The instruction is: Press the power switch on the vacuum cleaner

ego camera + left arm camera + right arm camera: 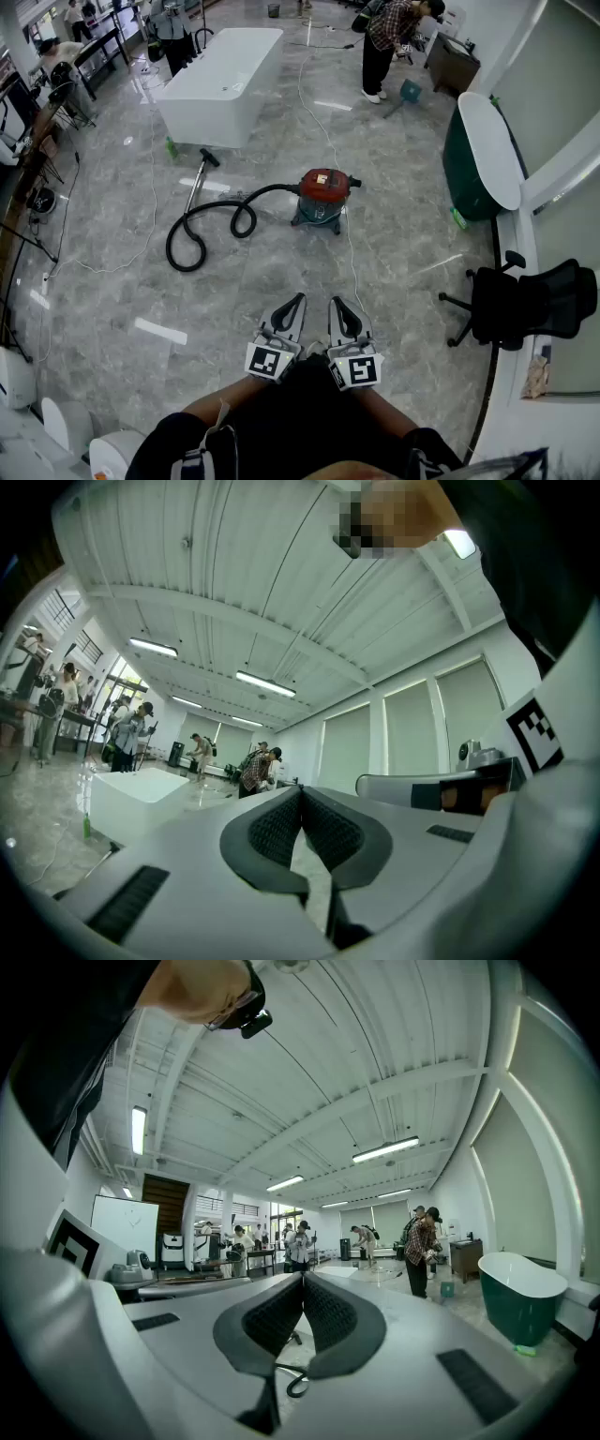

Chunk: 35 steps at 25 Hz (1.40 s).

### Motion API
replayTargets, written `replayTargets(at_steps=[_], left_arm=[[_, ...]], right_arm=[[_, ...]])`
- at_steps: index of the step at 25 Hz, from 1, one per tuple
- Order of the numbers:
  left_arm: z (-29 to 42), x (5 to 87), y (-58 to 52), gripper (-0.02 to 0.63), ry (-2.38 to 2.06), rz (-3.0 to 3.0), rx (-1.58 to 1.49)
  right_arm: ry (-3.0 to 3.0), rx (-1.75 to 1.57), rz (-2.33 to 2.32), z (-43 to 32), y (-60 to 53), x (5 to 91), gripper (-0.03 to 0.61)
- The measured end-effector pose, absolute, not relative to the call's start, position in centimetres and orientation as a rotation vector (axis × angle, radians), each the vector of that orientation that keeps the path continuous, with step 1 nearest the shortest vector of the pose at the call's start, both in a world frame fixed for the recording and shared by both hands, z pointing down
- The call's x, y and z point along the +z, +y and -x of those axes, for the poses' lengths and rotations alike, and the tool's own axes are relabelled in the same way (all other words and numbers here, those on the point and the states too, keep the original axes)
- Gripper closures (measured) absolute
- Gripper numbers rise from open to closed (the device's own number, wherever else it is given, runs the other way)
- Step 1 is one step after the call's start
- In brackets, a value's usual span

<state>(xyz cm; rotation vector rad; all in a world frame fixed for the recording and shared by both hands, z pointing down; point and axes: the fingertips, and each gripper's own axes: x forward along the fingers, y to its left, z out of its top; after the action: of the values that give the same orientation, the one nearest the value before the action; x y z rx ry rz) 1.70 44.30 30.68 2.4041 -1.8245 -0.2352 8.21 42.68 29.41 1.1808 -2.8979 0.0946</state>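
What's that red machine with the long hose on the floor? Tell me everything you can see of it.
It is a canister vacuum cleaner: red top, darker drum below, standing upright on the grey marble-look floor. A black hose leaves it, loops over the floor and ends in a metal wand. Nothing but the floor seems to touch it.

Vacuum cleaner (323, 199): red-topped canister on a dark teal base, upright on the grey marble floor (394, 262), its black hose (211, 225) looped leftward to a metal wand (199, 183).
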Motion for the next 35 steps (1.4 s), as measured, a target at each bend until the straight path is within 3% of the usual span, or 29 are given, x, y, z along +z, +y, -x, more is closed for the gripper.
replayTargets(at_steps=[20,35], left_arm=[[-3.8,30.6,43.0,0.595,-1.848,-2.362,-0.260],[-10.9,32.6,40.2,0.595,-1.850,-2.354,-0.135]], right_arm=[[-2.909,0.134,-1.228,-11.9,41.7,29.7,0.558],[-2.920,0.267,-1.159,-18.8,38.5,32.2,0.558]])
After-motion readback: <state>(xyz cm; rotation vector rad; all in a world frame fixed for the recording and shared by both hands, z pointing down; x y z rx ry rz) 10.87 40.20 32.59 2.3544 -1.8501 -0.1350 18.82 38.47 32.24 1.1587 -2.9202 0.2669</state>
